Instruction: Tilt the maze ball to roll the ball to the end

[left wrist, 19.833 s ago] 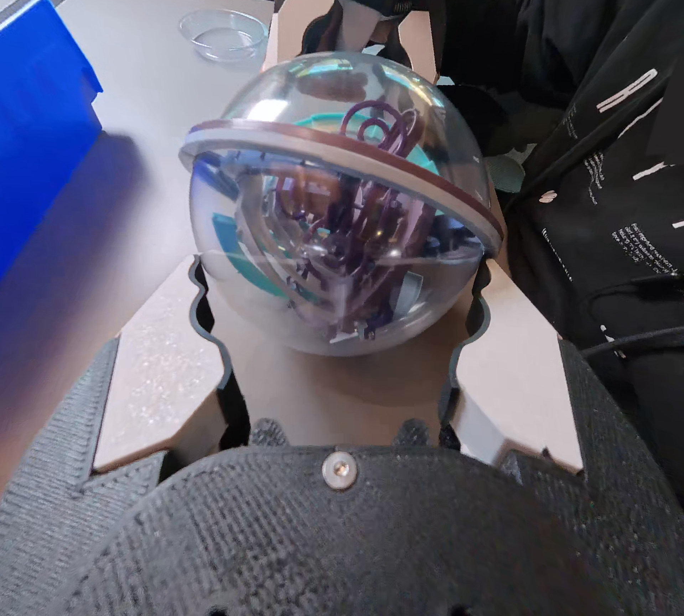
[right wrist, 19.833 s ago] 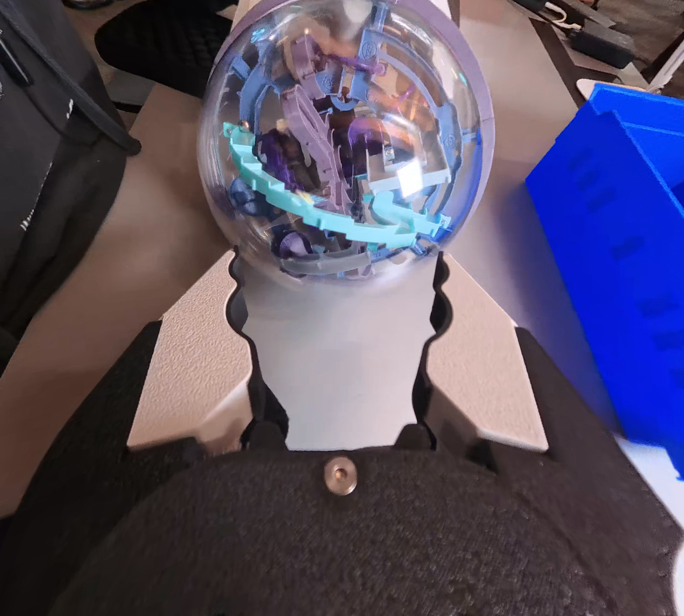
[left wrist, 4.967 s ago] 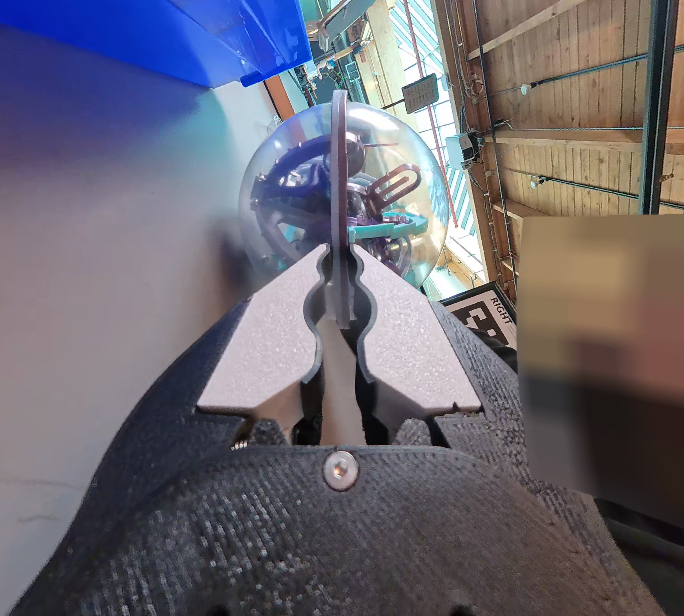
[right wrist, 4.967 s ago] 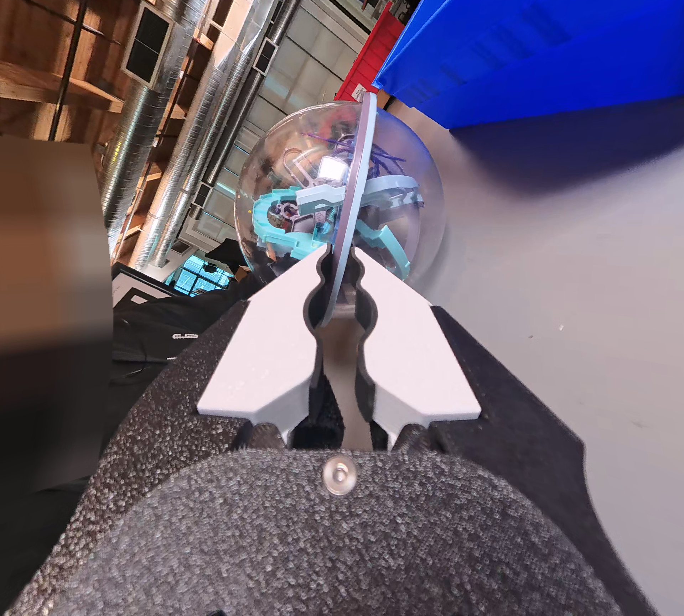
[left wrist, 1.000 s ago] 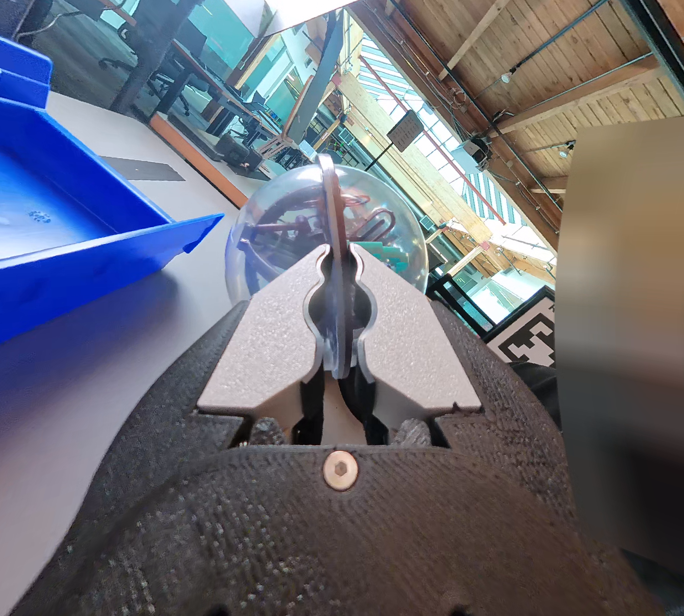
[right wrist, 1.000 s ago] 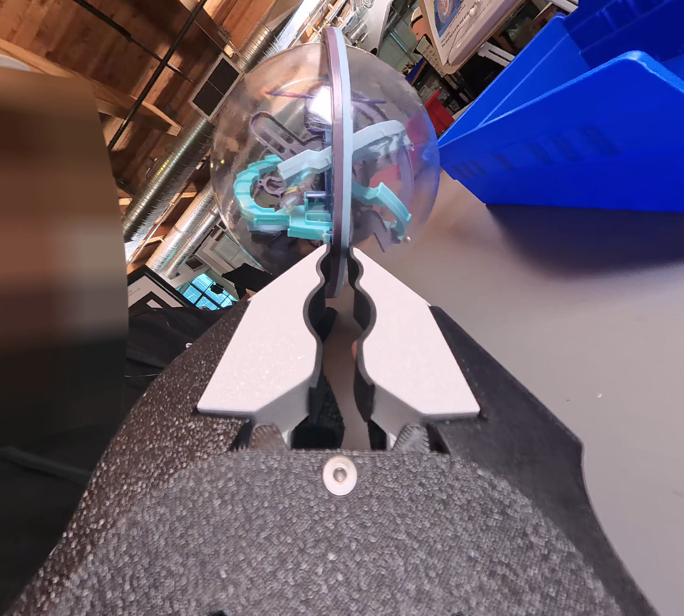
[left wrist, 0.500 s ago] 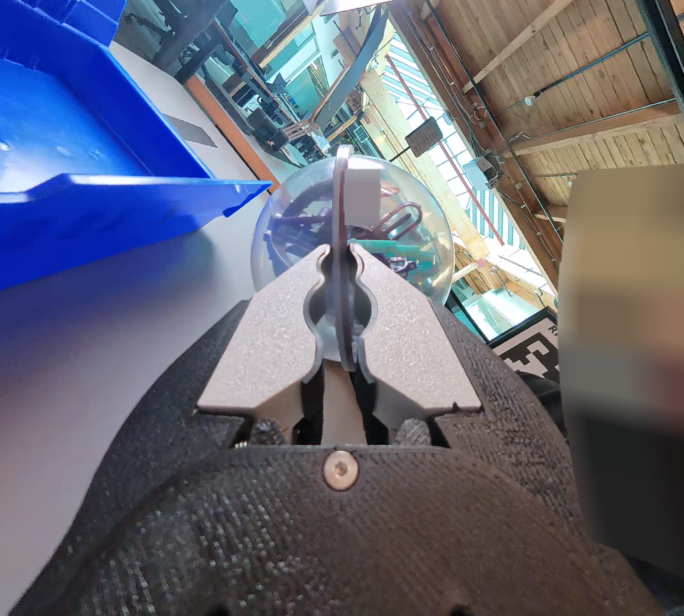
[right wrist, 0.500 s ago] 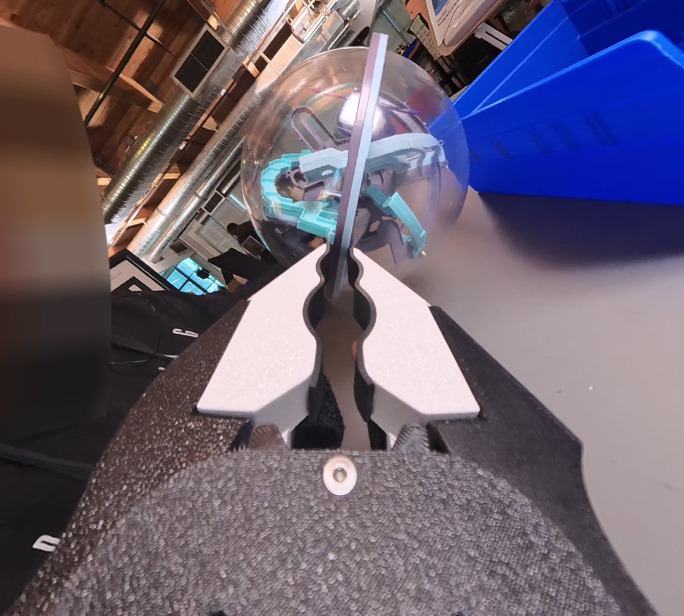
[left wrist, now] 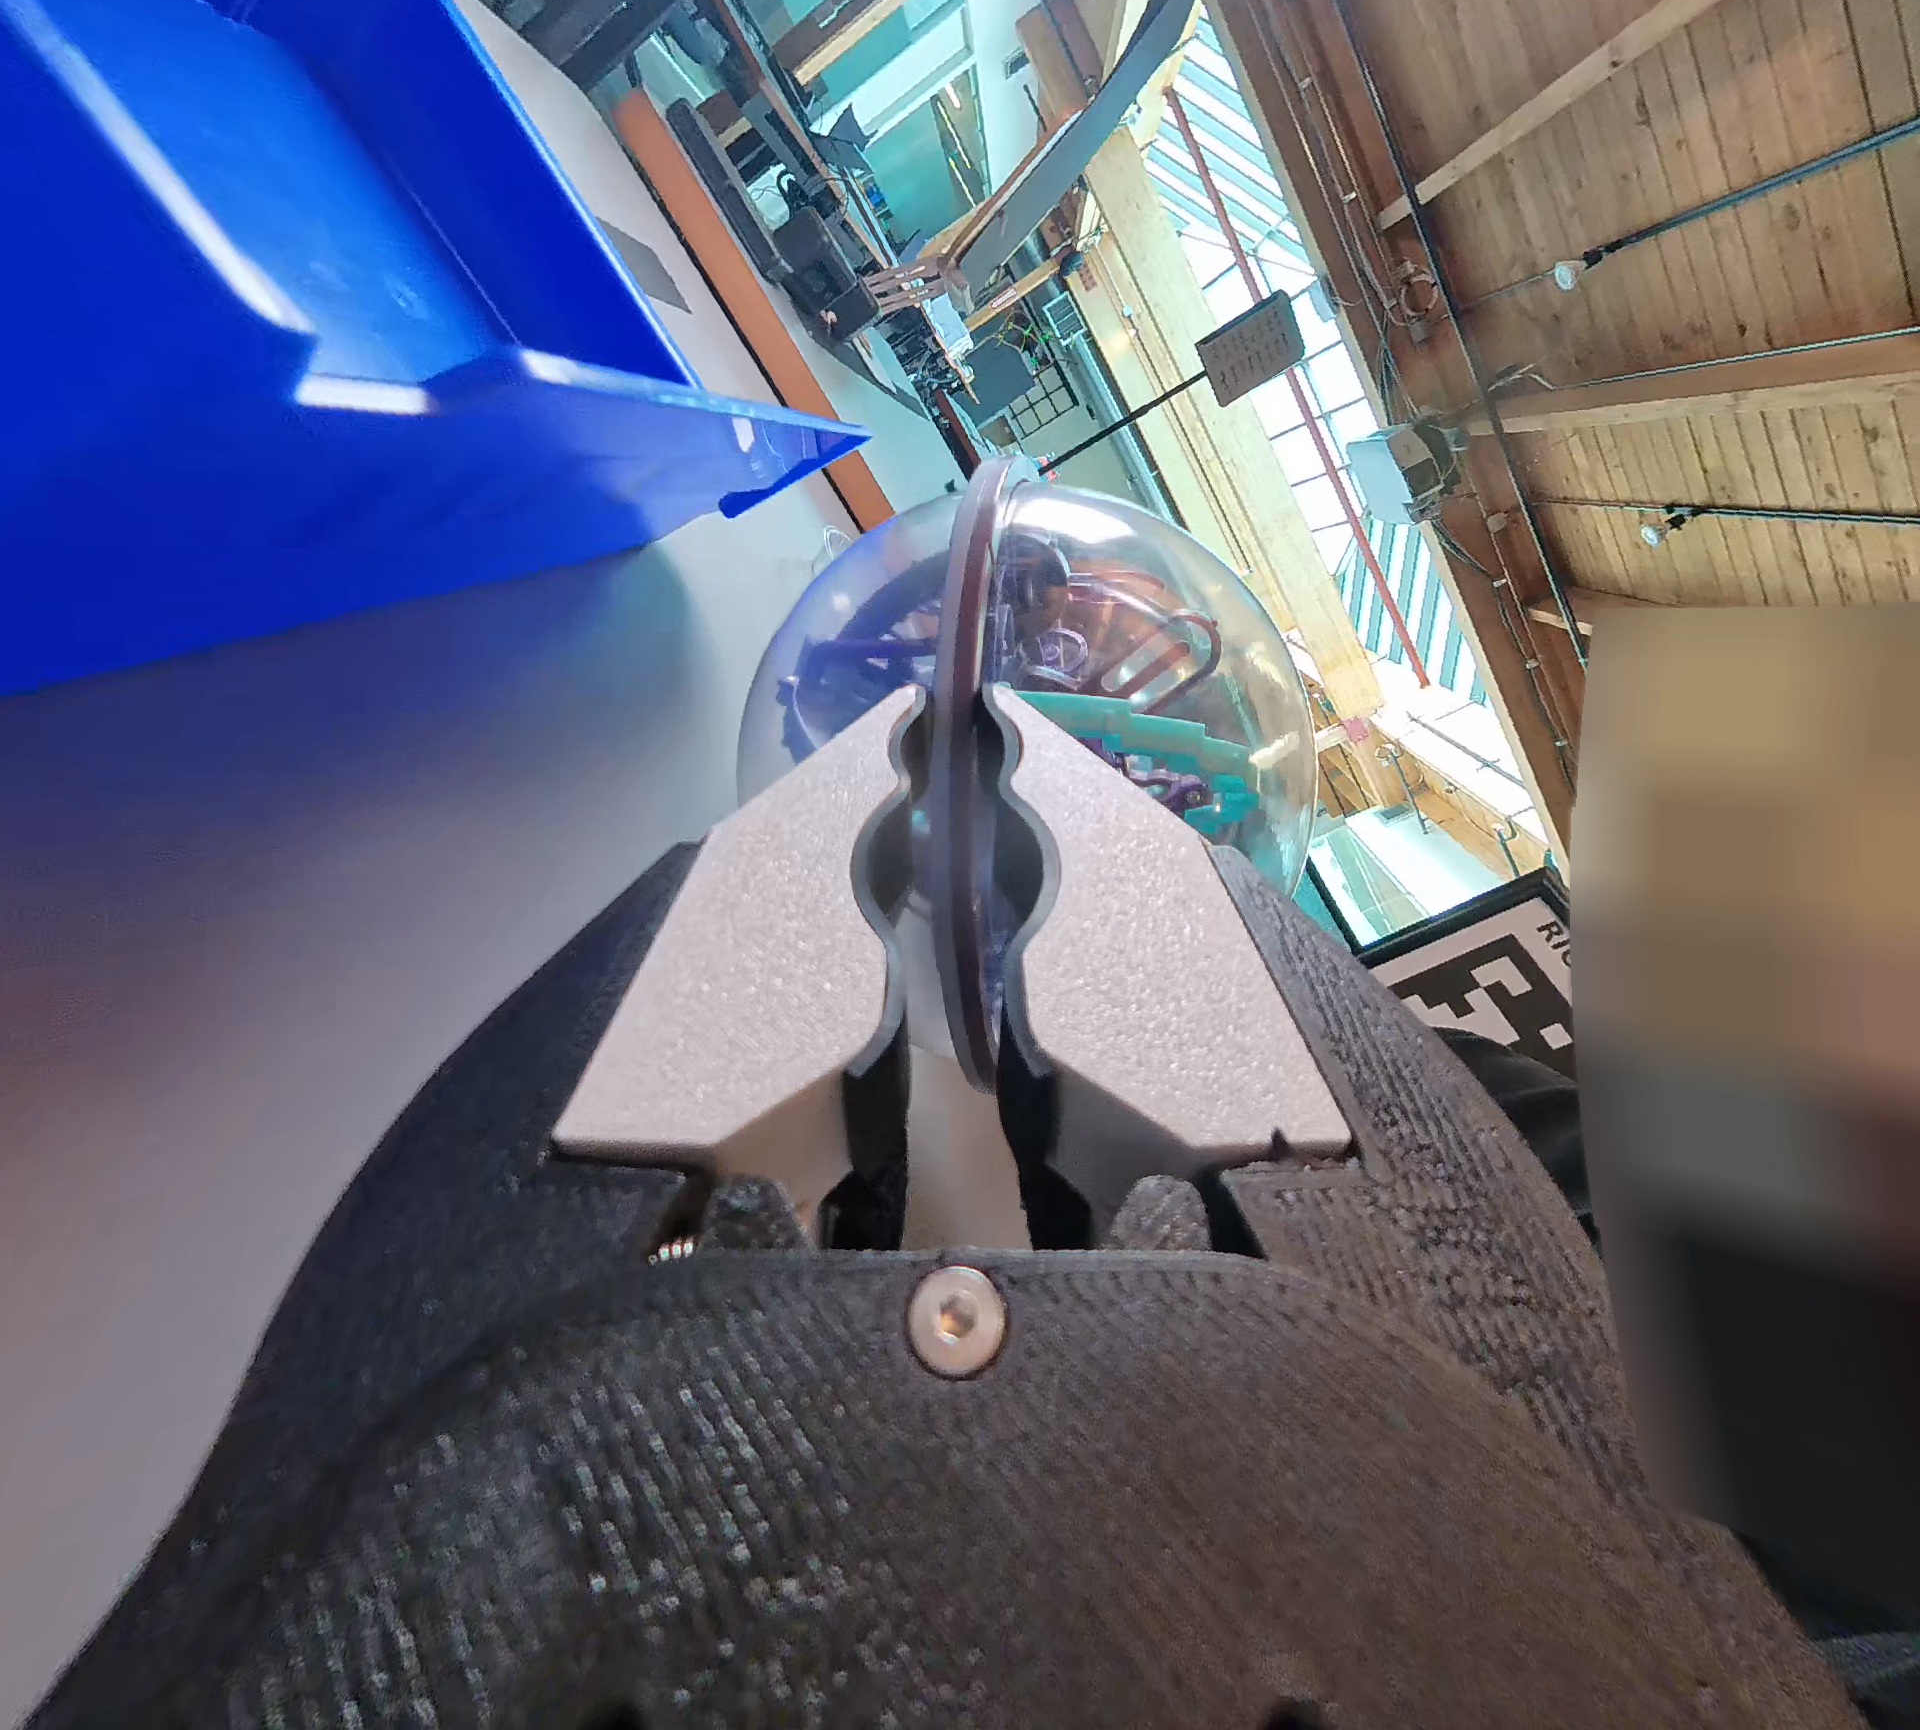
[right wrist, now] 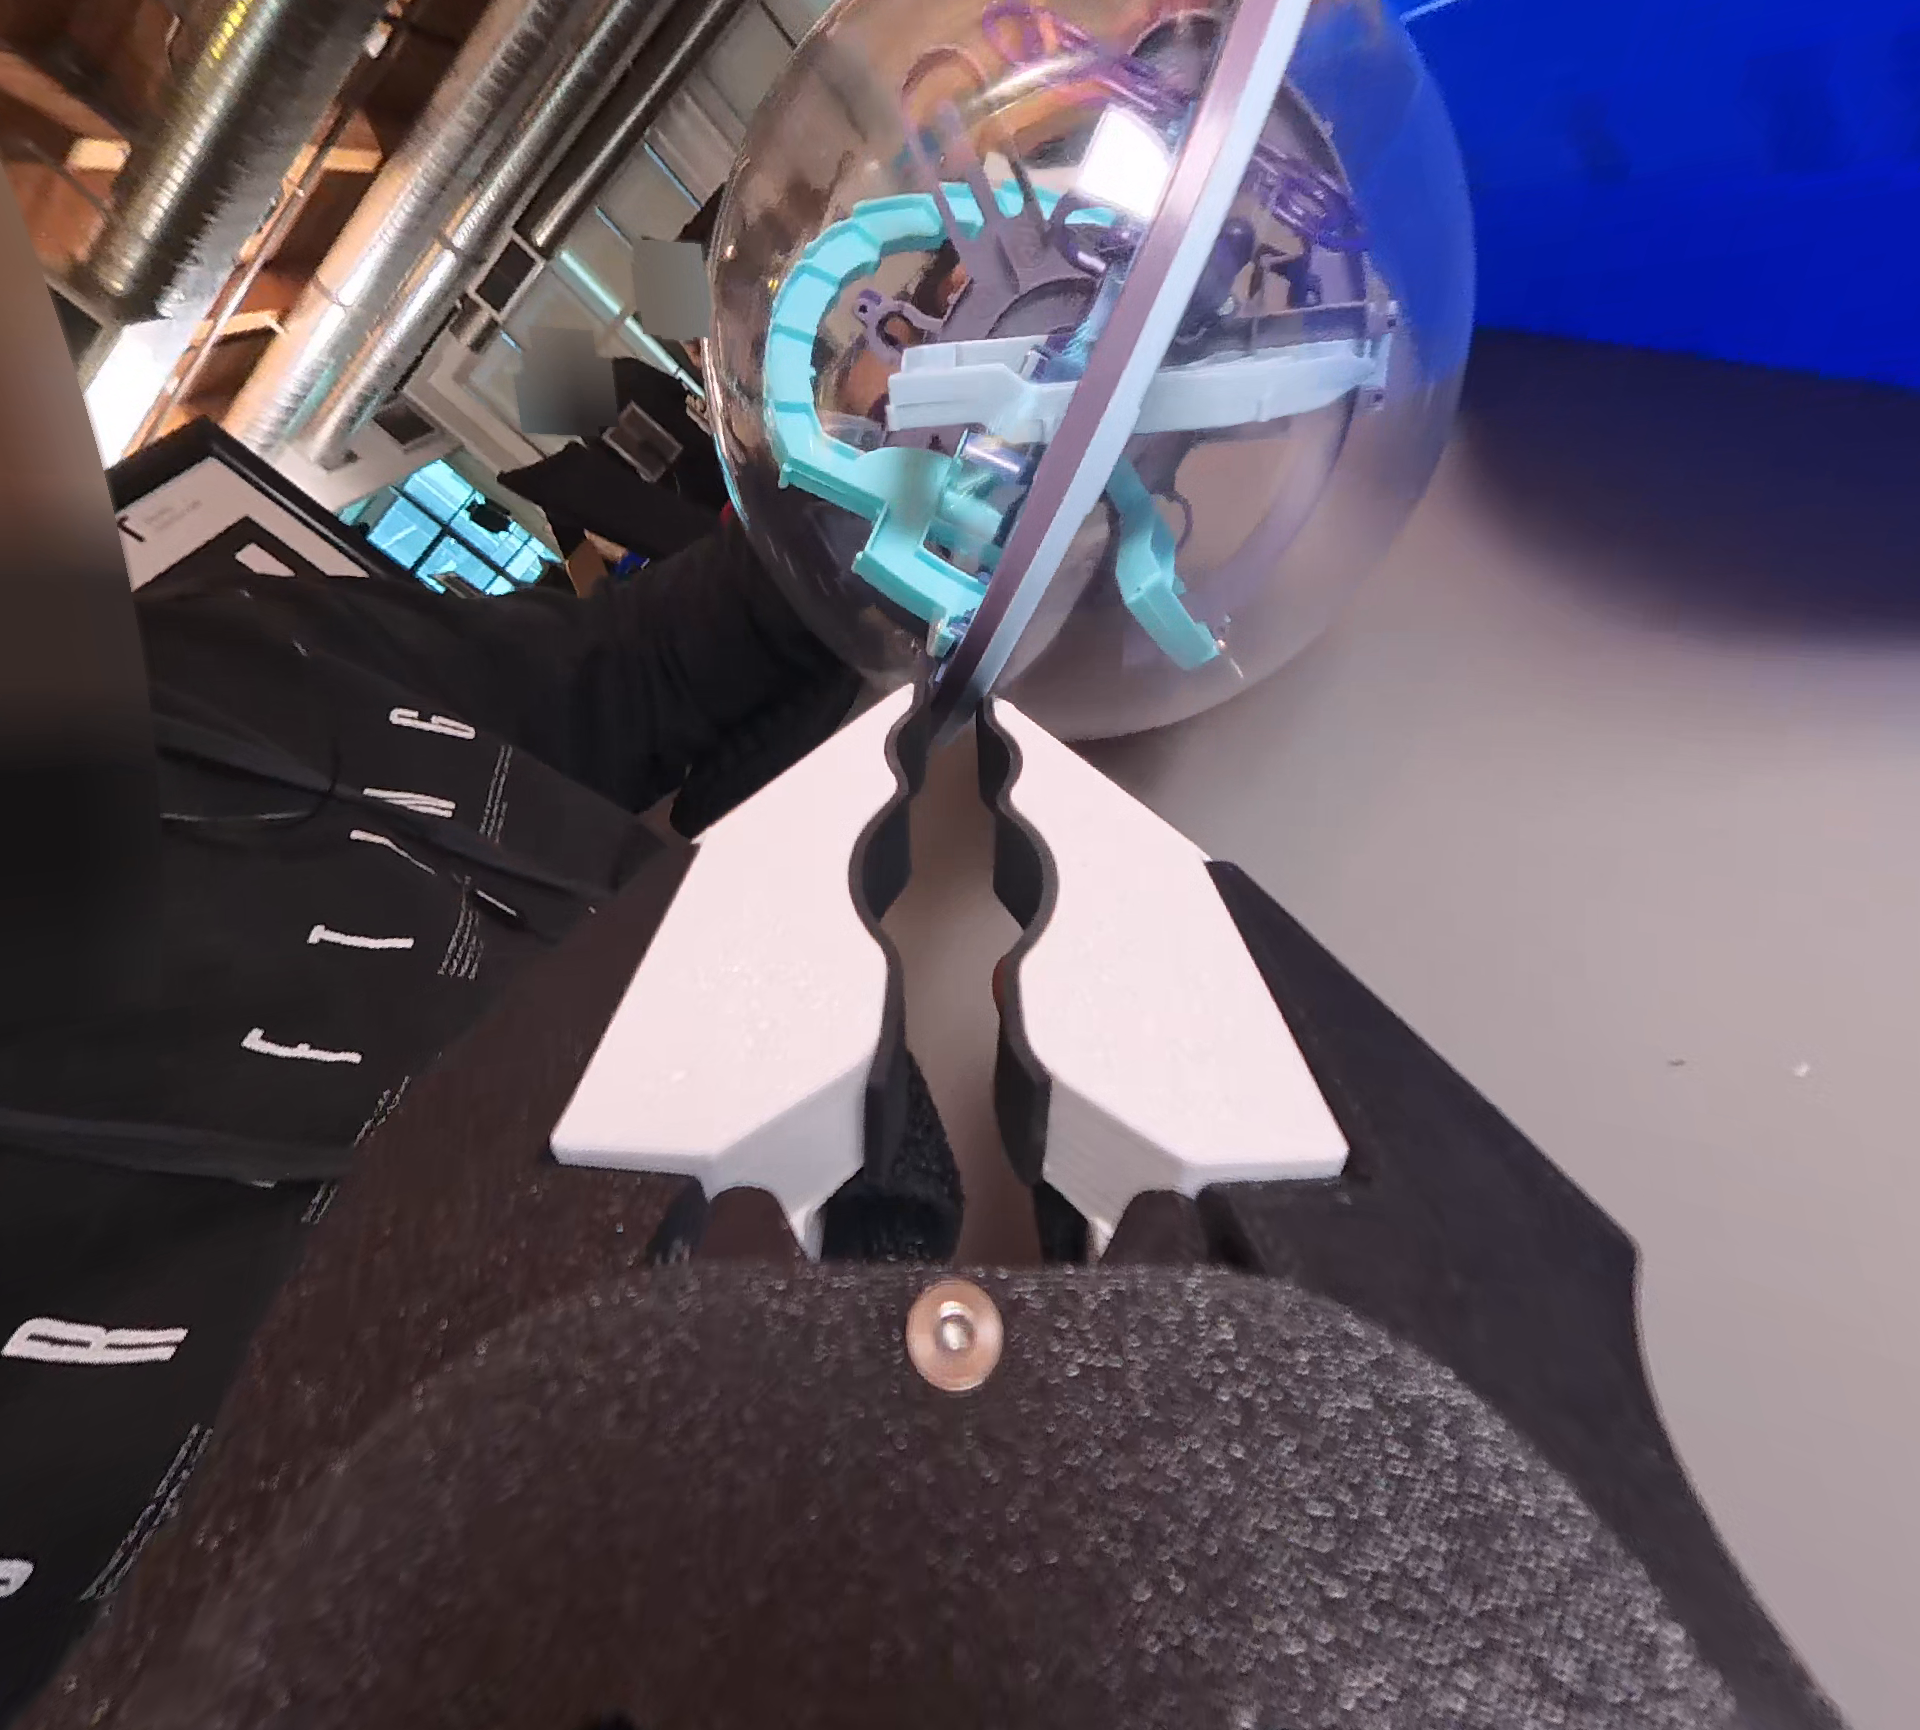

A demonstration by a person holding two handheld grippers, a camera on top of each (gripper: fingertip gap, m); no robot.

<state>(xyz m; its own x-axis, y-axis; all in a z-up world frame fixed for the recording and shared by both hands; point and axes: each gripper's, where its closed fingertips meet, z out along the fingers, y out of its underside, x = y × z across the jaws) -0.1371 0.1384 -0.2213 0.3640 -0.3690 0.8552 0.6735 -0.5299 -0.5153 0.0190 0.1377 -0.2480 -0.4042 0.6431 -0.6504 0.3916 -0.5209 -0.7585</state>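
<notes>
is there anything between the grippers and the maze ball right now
Nothing visible. The left gripper is shut on the maze ball's equator rim, deep between its fingers, and the right gripper pinches the same rim at its fingertips.

Maze ball (right wrist: 1091,309) rim slipped toward right tool (right wrist: 948,712) tips.

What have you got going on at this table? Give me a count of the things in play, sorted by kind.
Maze ball: 1, a clear sphere held off the table by its rim.
Grippers: 2, the left gripper and the right gripper, each shut on the rim.
Blue bin: 1, beside the ball.
Total: 4.
</notes>
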